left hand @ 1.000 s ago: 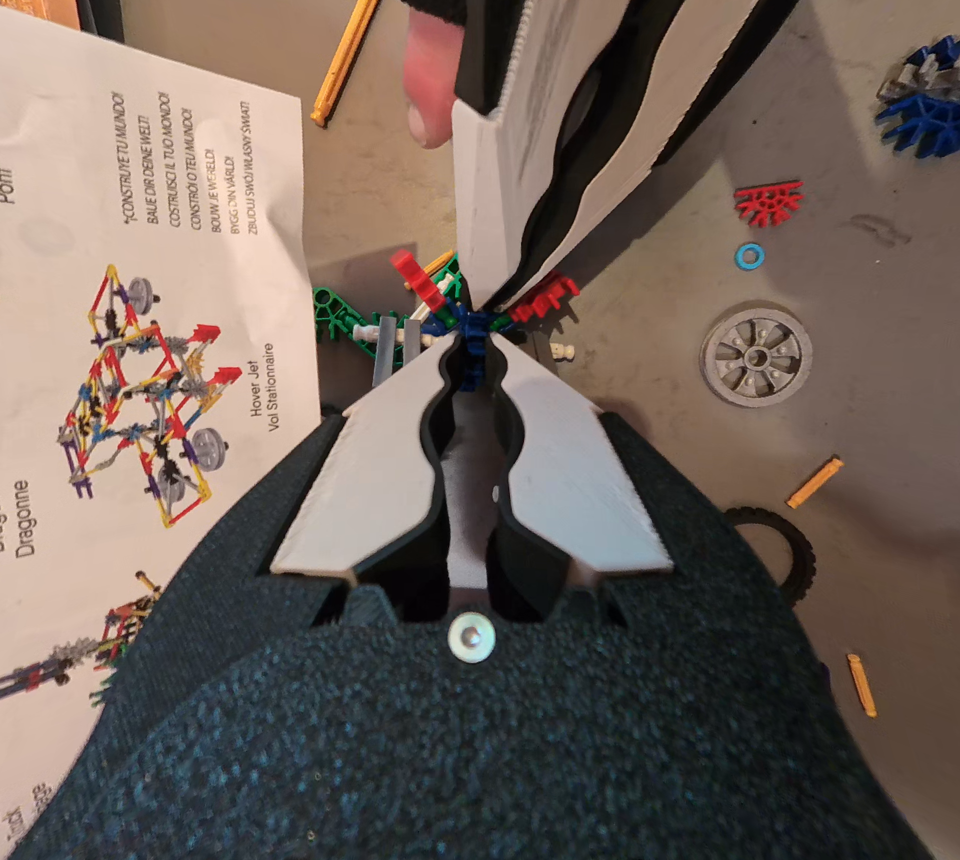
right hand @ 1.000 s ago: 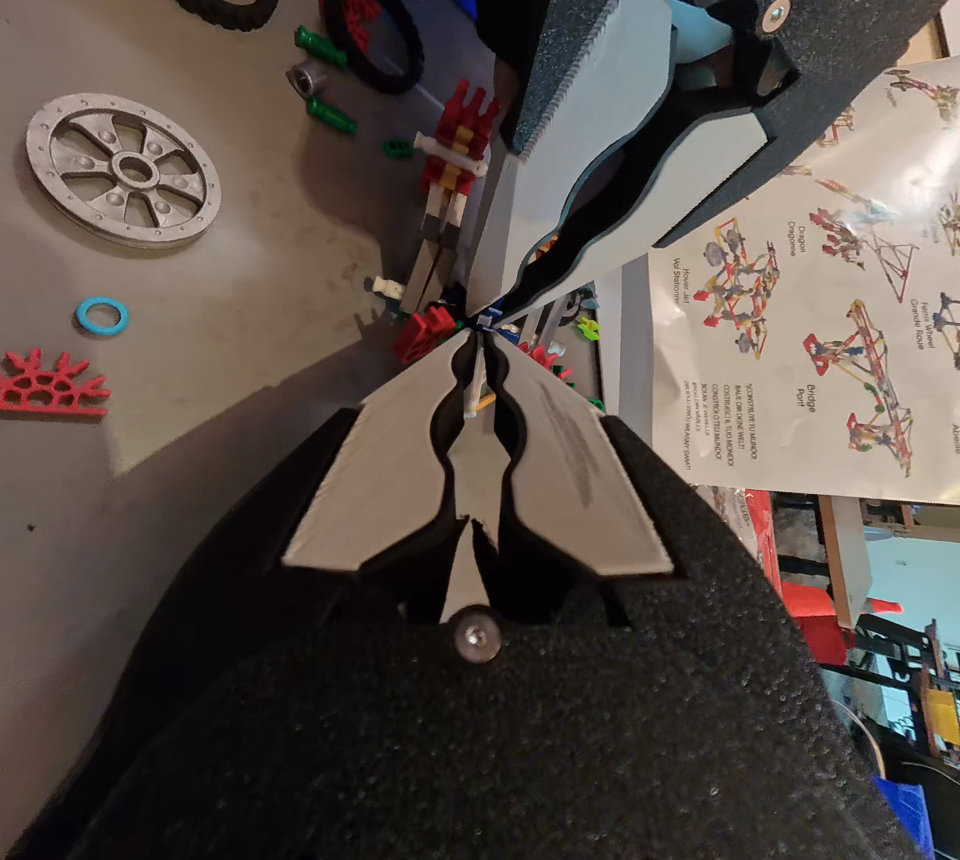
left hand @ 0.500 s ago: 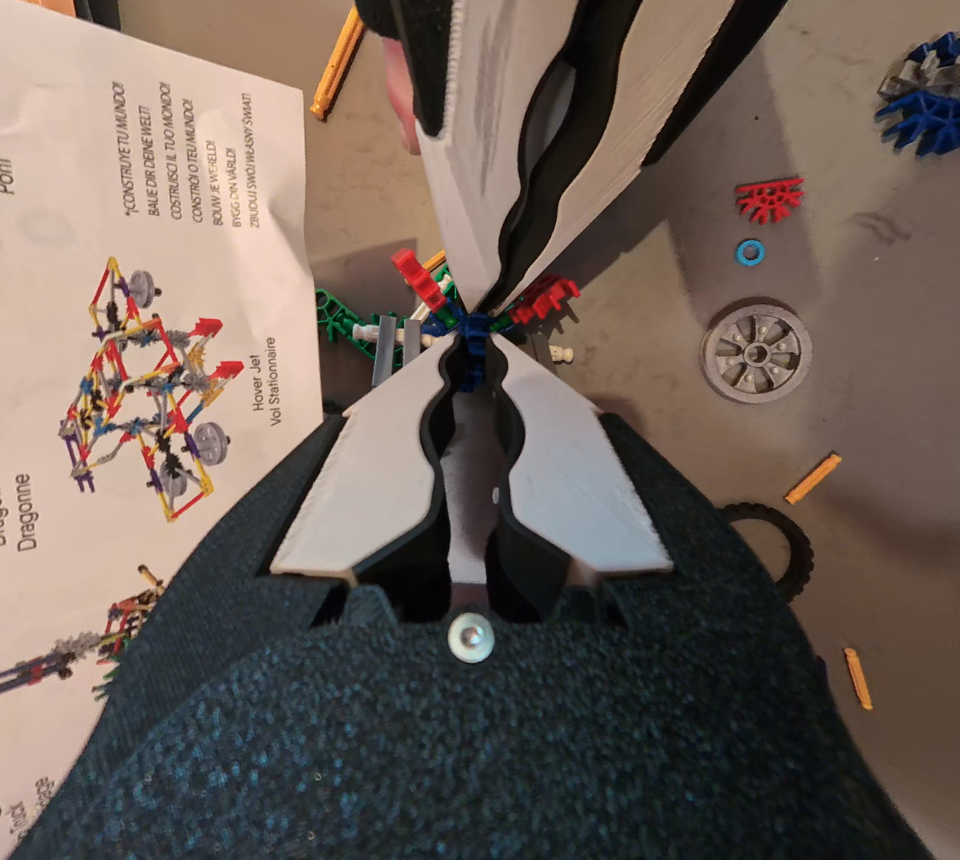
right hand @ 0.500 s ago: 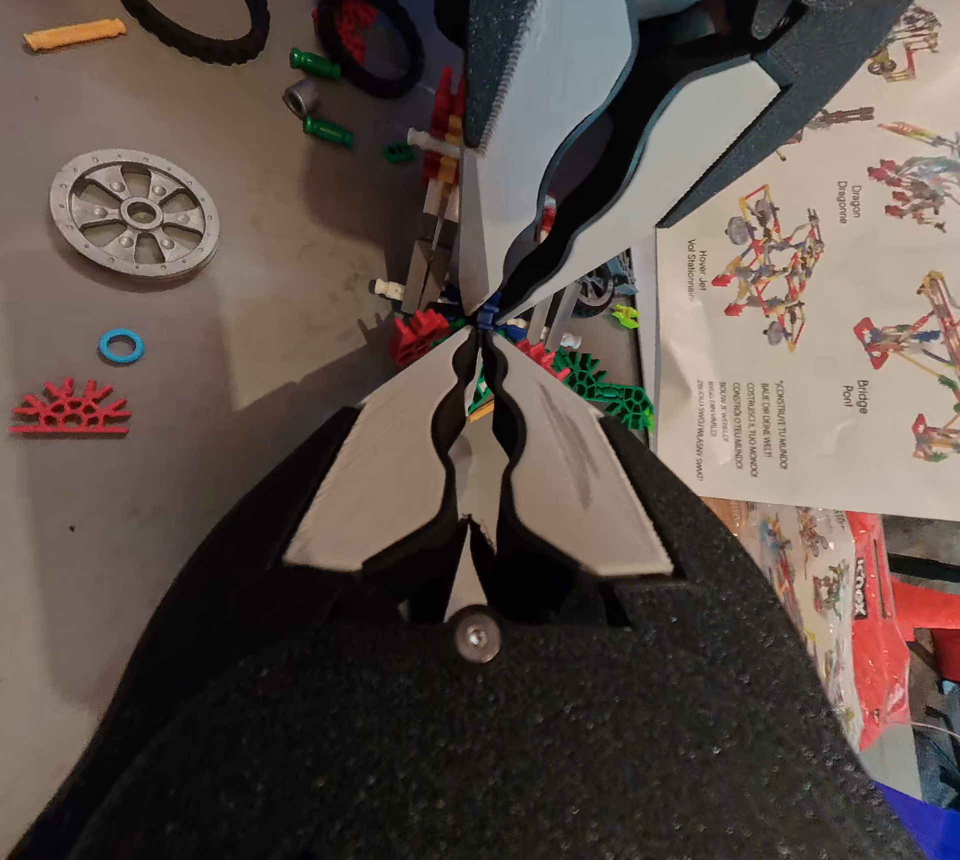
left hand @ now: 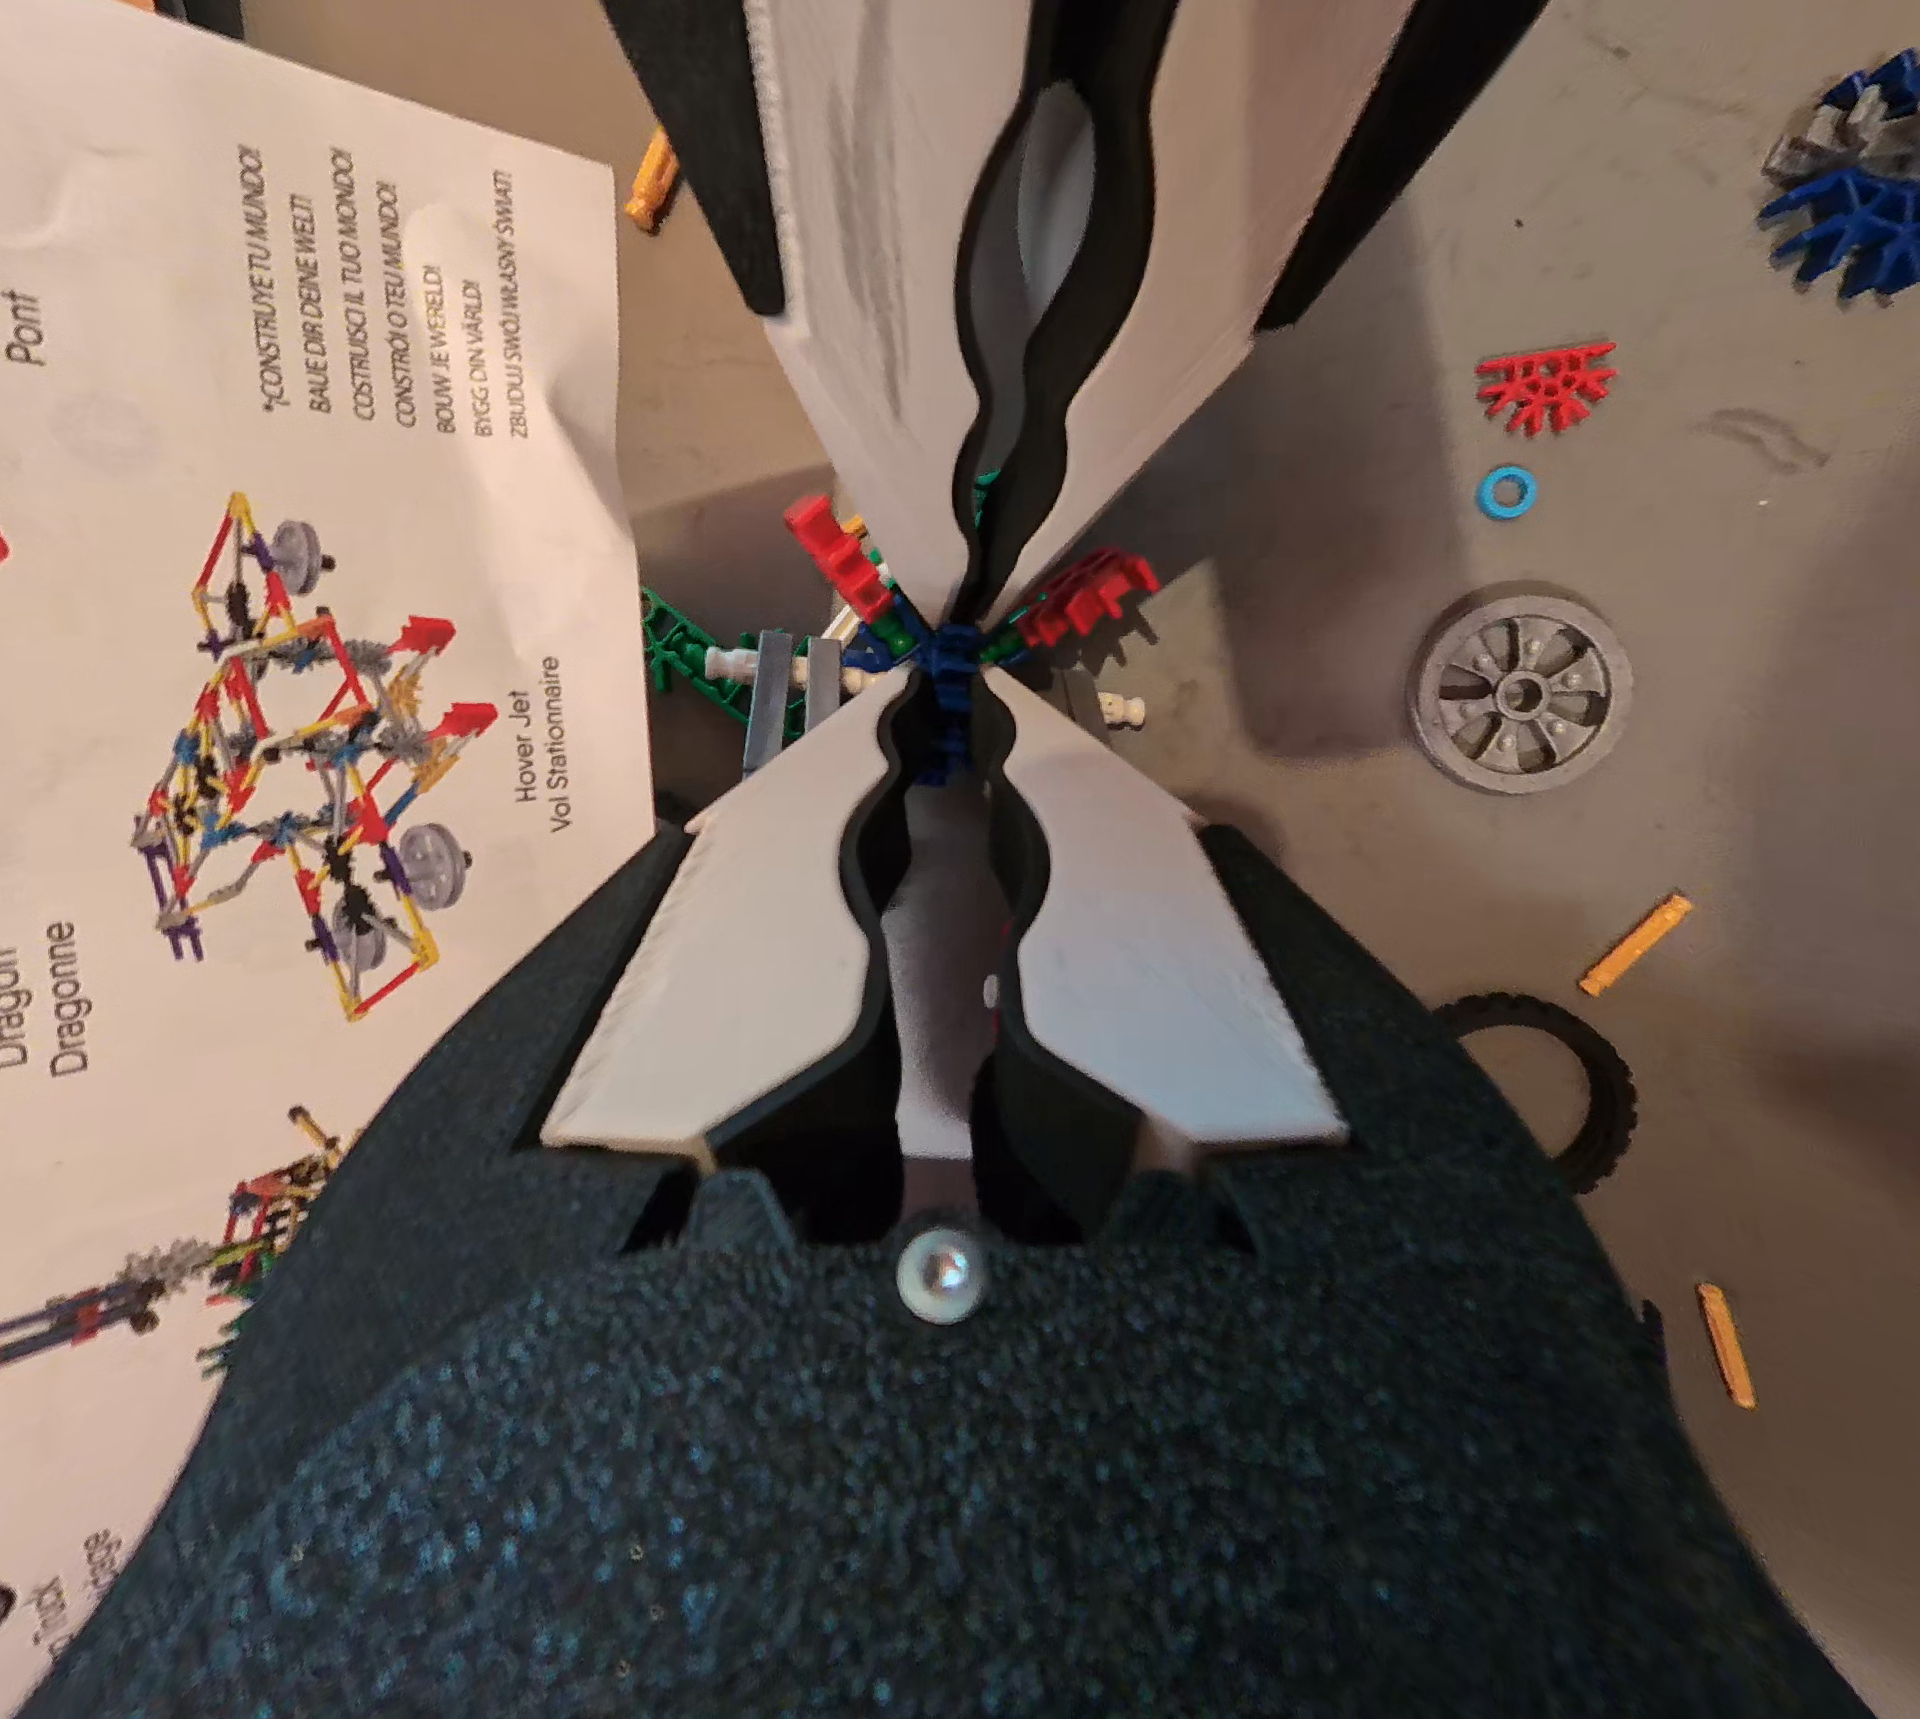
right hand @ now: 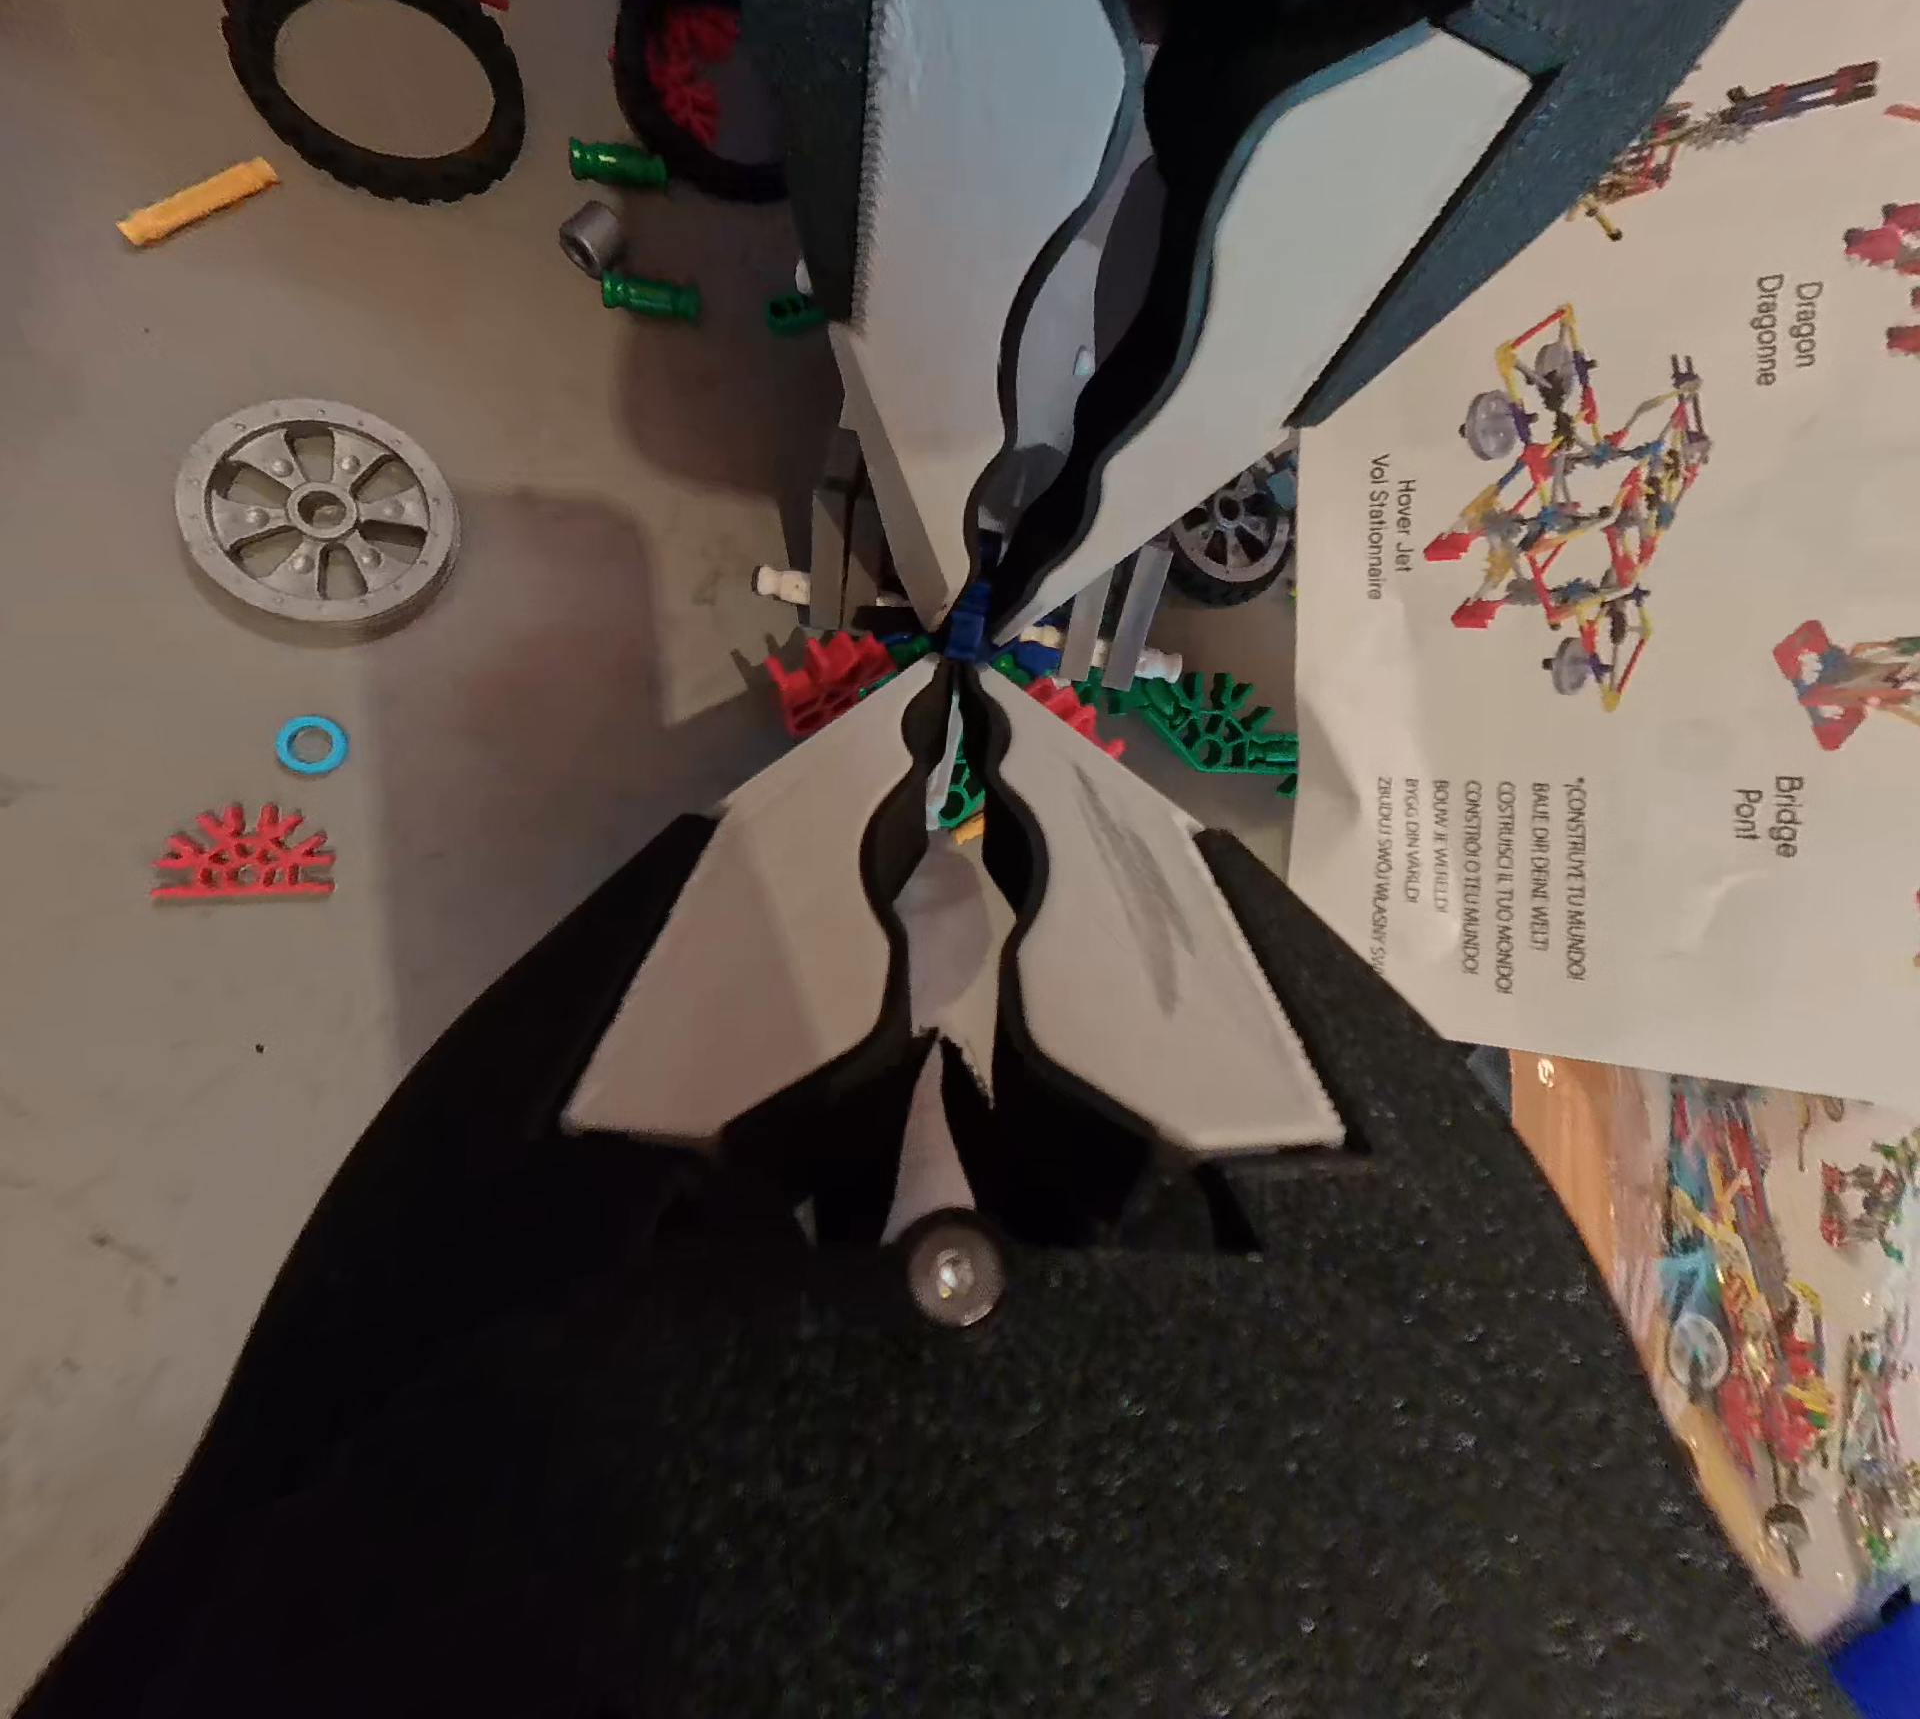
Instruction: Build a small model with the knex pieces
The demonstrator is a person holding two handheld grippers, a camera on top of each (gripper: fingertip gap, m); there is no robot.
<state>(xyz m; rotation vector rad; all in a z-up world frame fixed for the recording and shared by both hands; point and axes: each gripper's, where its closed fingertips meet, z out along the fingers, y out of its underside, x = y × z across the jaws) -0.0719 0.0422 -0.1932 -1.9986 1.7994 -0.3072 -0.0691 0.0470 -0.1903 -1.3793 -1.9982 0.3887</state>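
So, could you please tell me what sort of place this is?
Probably a hobby or workshop table for a toy construction set: loose parts such as a grey wheel and black tyre lie on a grey tabletop, beside a printed model sheet.

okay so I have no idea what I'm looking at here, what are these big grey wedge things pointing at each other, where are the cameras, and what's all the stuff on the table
The wedges are two hand-held tongs, one per hand, each with a camera looking along its fingers. One picture is from the left tongs, the other from the right tongs; each also shows the other pair opposite. Both are shut, tip to tip, on a small toy assembly of blue, red, green and white plastic pieces. On the grey table lie a silver wheel hub, a blue ring, red connectors, black tyres, orange rods and a printed instruction sheet.
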